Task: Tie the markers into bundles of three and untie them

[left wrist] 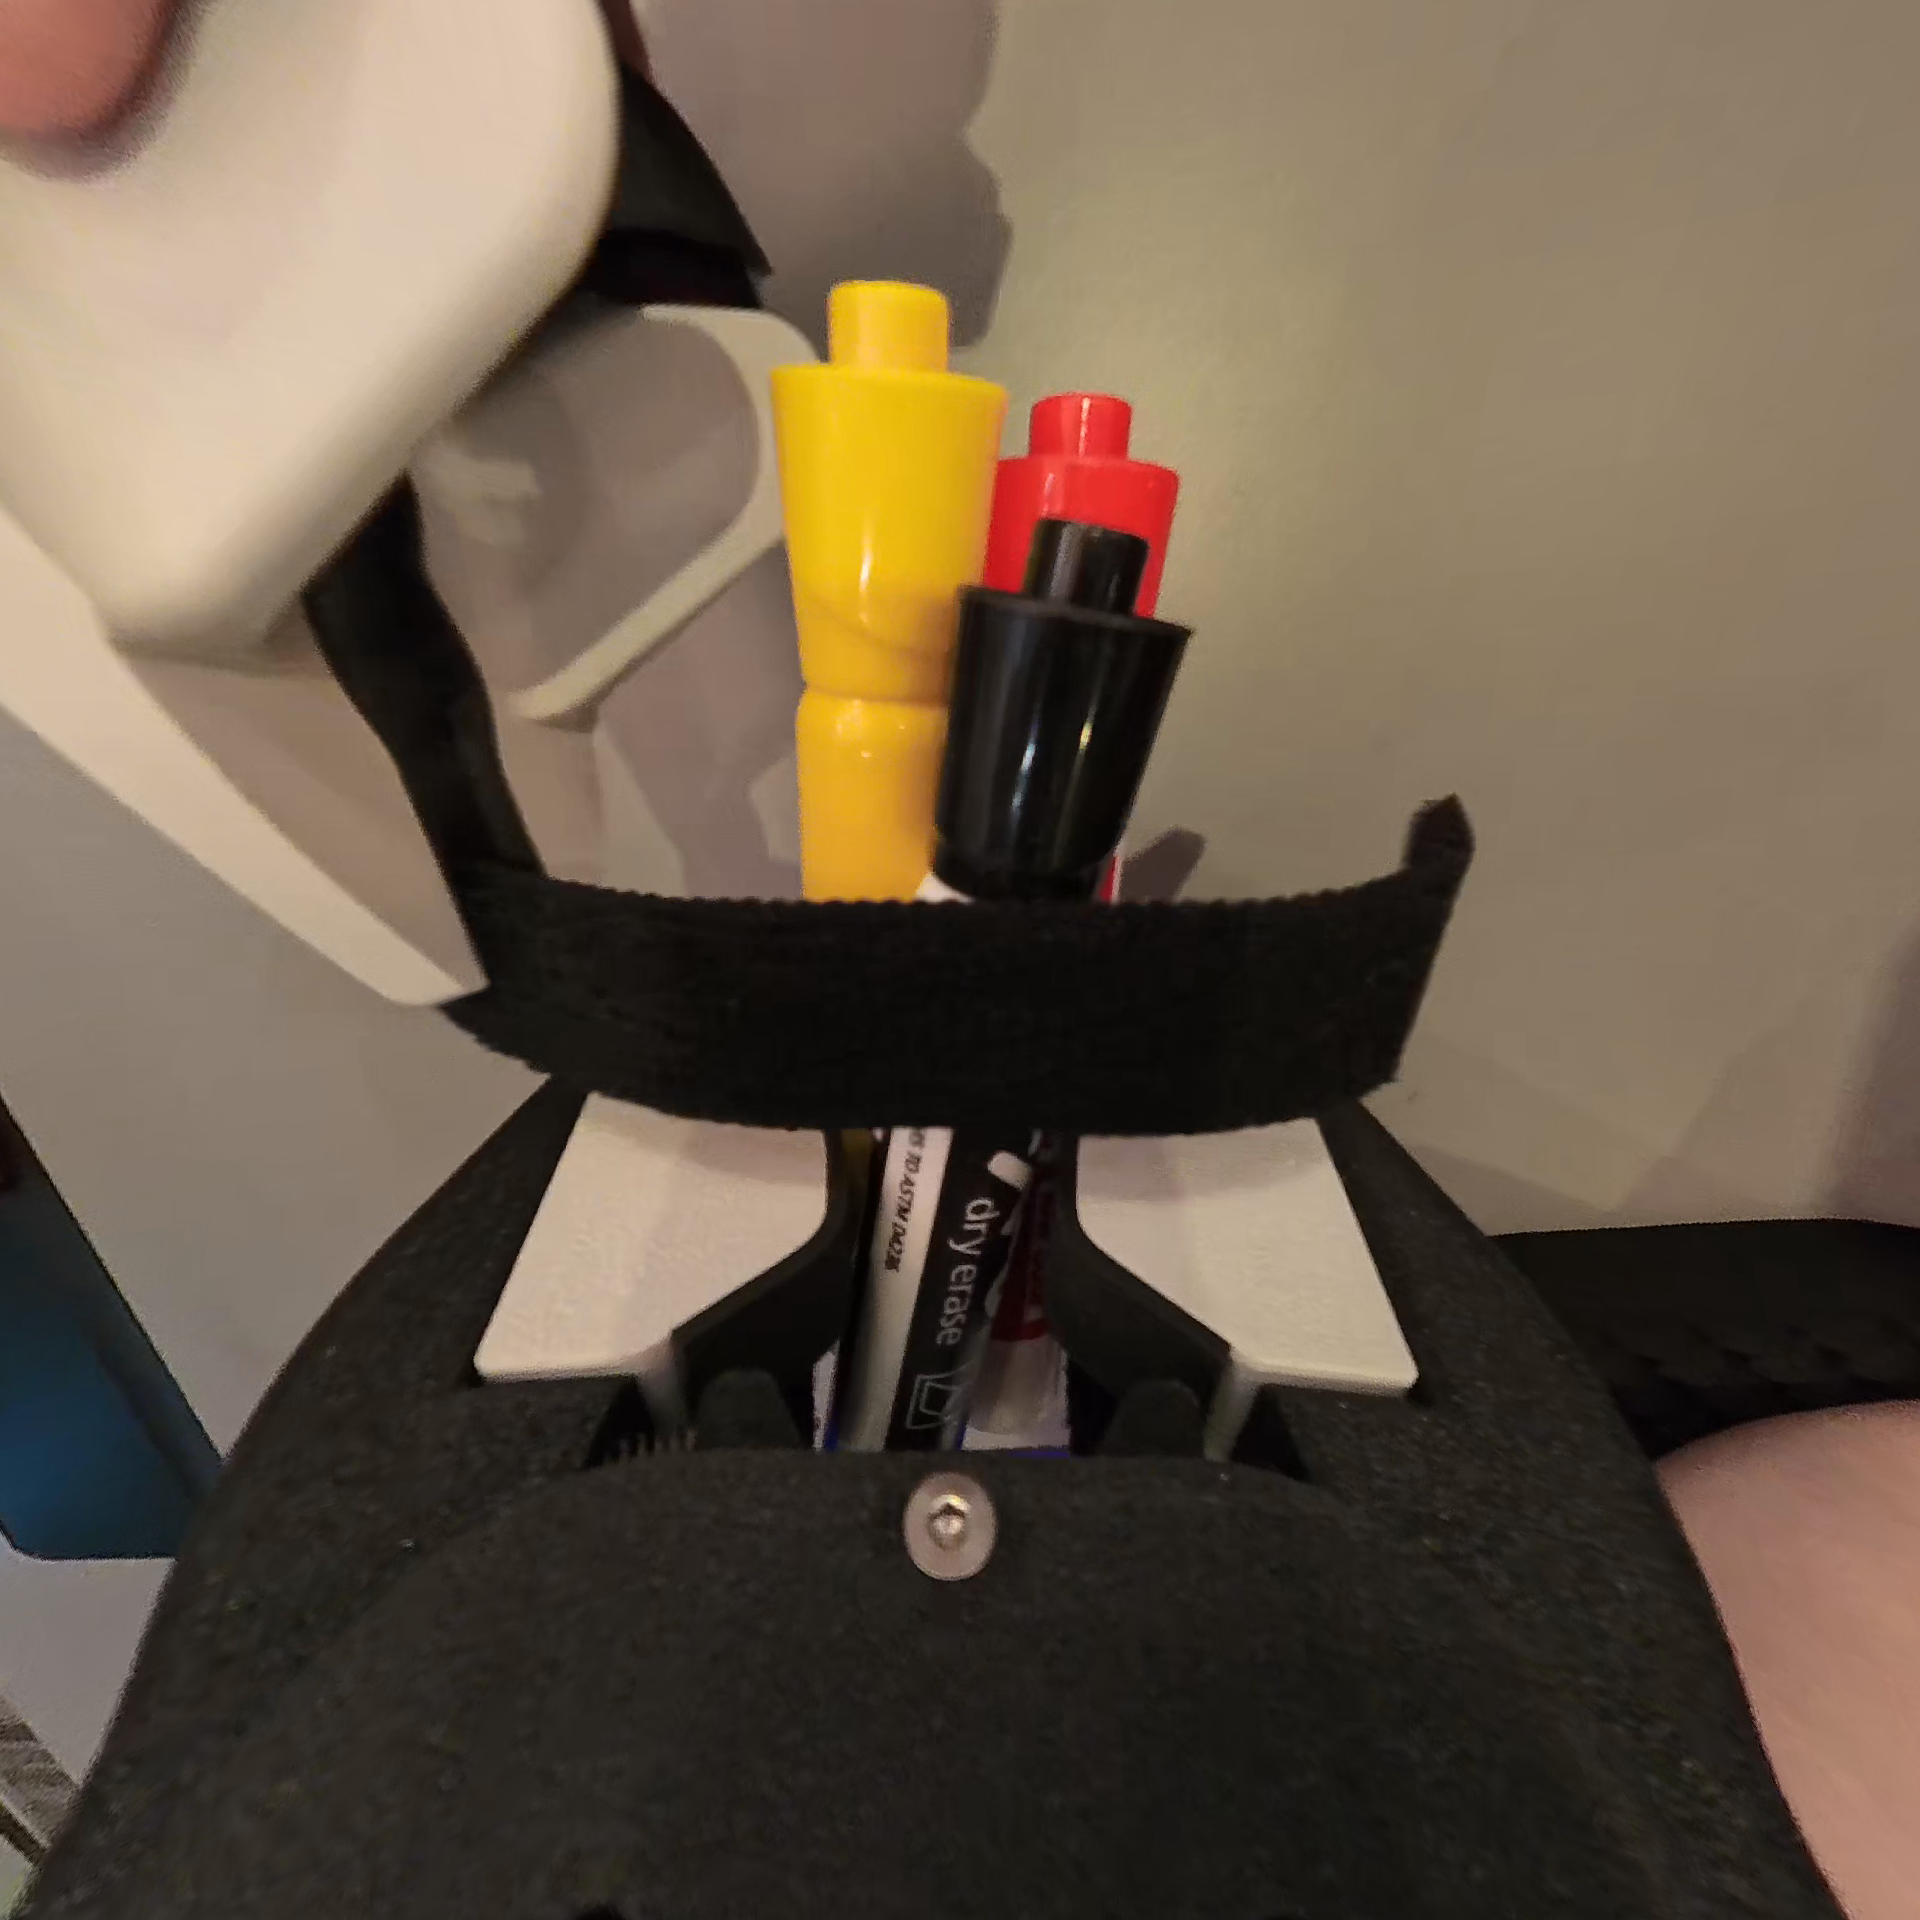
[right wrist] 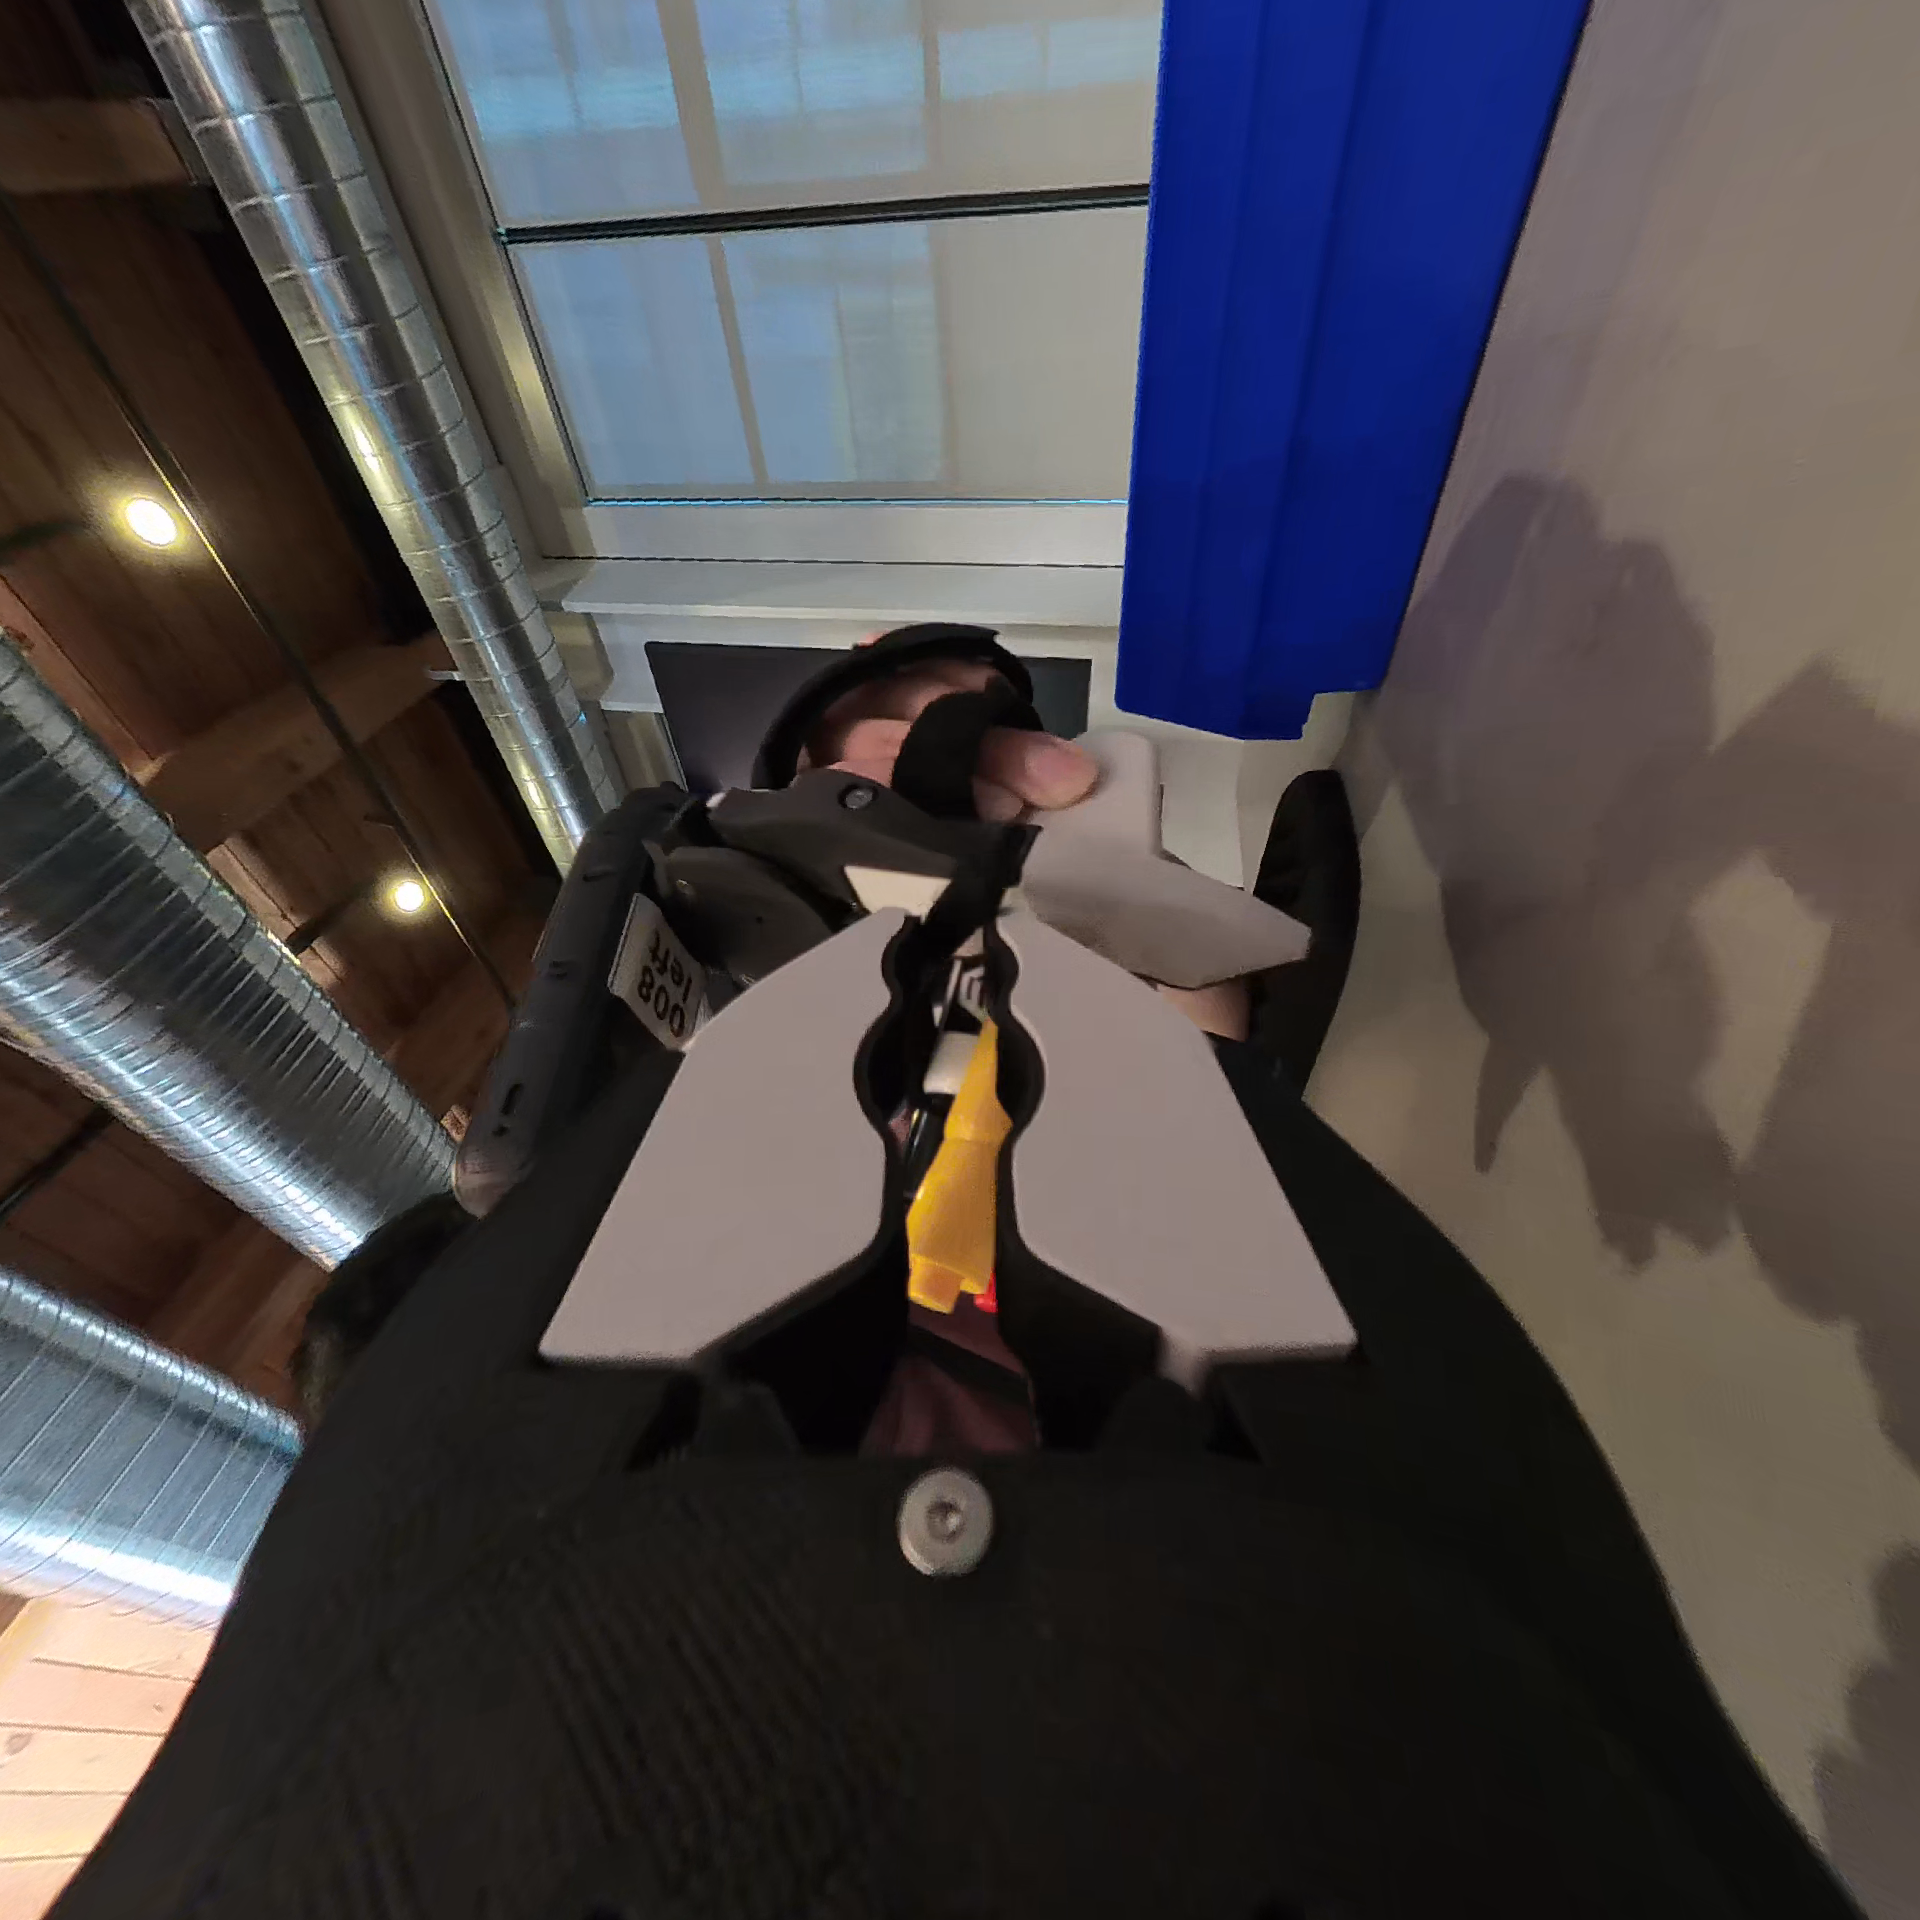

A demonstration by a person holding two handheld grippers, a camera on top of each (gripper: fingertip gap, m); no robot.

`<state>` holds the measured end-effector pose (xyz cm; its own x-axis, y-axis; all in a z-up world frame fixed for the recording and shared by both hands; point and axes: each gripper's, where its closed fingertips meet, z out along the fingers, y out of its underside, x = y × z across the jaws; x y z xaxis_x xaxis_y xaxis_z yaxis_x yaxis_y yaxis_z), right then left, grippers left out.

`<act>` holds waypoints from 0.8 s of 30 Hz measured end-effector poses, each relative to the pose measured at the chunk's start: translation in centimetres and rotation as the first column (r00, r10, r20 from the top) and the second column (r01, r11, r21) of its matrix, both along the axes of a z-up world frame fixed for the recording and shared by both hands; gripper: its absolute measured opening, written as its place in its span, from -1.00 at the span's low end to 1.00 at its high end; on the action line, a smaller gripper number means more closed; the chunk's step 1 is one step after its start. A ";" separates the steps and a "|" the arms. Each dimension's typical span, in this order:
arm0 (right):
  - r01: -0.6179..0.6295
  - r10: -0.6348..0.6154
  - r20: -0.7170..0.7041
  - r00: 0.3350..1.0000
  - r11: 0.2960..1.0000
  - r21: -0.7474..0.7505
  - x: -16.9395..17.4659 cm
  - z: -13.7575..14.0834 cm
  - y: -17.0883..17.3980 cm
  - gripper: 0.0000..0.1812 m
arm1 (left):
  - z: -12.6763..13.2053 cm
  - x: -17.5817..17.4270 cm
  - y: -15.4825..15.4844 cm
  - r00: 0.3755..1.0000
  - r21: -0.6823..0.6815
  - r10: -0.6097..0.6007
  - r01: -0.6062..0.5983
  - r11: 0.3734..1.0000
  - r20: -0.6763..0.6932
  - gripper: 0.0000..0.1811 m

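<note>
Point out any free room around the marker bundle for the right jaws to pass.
Free: right of the red-capped marker and black-capped marker, bordered by the black fabric strap's upturned end. Crowded: left of the yellow-capped marker, where the right gripper pinches the strap.

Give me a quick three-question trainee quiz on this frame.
1. True or false: the left gripper is shut on three capped markers.
2. Which cap stands highest in the left wrist view: A the yellow marker cap, B the red marker cap, C the black marker cap?
3. What crosses in front of the markers?

Key: 1 true; 2 A; 3 the black fabric strap, one end pinched by the right gripper.
</note>
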<state>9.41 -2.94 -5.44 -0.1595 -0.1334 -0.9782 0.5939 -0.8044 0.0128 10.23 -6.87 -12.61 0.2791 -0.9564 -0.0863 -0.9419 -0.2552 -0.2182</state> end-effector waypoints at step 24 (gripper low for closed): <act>-0.001 -0.002 0.024 1.000 0.992 0.127 0.0 0.1 -0.8 -0.55 | 1.0 0.2 0.1 1.000 0.041 -0.004 0.003 0.999 0.017 -0.54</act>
